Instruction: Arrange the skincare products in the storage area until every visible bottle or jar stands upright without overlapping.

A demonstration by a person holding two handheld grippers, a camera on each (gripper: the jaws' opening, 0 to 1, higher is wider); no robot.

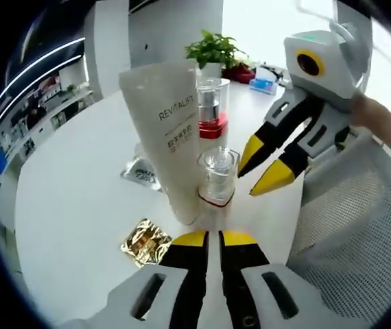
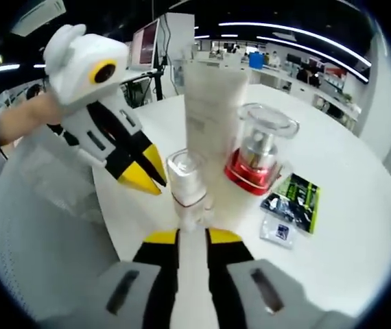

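A: We're over the round white table [image 1: 79,192], and our left gripper [image 1: 212,238] has its yellow-tipped jaws pressed nearly together just short of the small clear bottle [image 1: 217,177]; whether they touch its base we can't tell.

B: From the right gripper view, our right gripper [image 2: 193,236] looks about the same, jaws close together below that small bottle [image 2: 187,184], contact hidden.

A: The tall white tube [image 1: 168,130] stands upright just left of it. We read "REVITALIFT"; the red print beneath is too small.

B: Behind stands the red-banded pump bottle [image 1: 212,108], partly hidden by the tube.

A: A gold sachet [image 1: 146,241] lies near left. The dark packet [image 2: 293,199] has unreadable print.
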